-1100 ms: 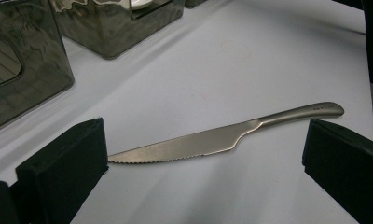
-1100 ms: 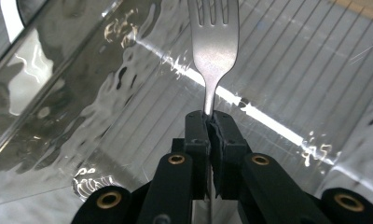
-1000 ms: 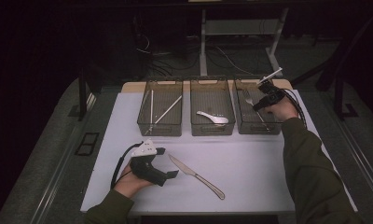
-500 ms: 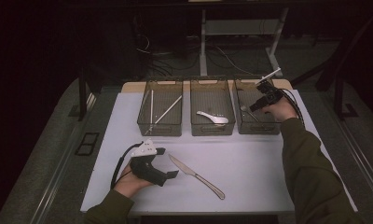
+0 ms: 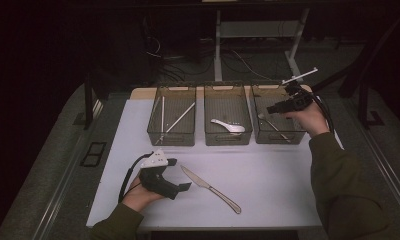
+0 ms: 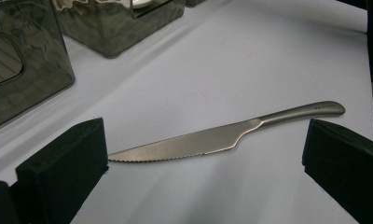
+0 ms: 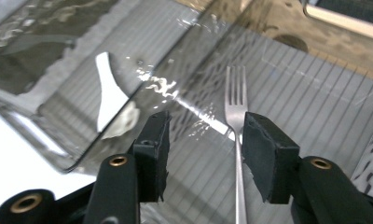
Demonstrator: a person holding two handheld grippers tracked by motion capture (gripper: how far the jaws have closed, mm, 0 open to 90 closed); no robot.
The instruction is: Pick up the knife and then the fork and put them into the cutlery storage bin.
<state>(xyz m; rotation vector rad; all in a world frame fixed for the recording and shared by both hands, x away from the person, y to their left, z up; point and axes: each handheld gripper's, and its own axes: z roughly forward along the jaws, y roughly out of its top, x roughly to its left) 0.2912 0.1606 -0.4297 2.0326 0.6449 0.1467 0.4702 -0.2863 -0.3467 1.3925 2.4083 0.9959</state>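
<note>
A steel table knife [image 5: 210, 189] lies on the white tabletop in front of my left gripper [image 5: 180, 175], which rests on the table, open. In the left gripper view the knife [image 6: 222, 140] lies flat between the wide-apart jaws, touched by neither. My right gripper [image 5: 275, 107] hovers over the right bin [image 5: 280, 140] and points down into it. Its jaws have just been opening and hold nothing [image 7: 205, 140]. A fork [image 7: 236, 107] lies on the bin floor below them, also visible in the high view [image 5: 273, 123].
Three clear dark bins stand in a row at the back of the table. The middle bin [image 5: 228, 141] holds a white spoon [image 5: 228, 126]. The left bin [image 5: 170, 141] holds long thin utensils [image 5: 178, 119]. The table's front edge is close behind my left hand.
My right gripper has lifted up out of the right bin and its jaws have parted, with the fork left on the bin floor. The left gripper and knife have not moved.
</note>
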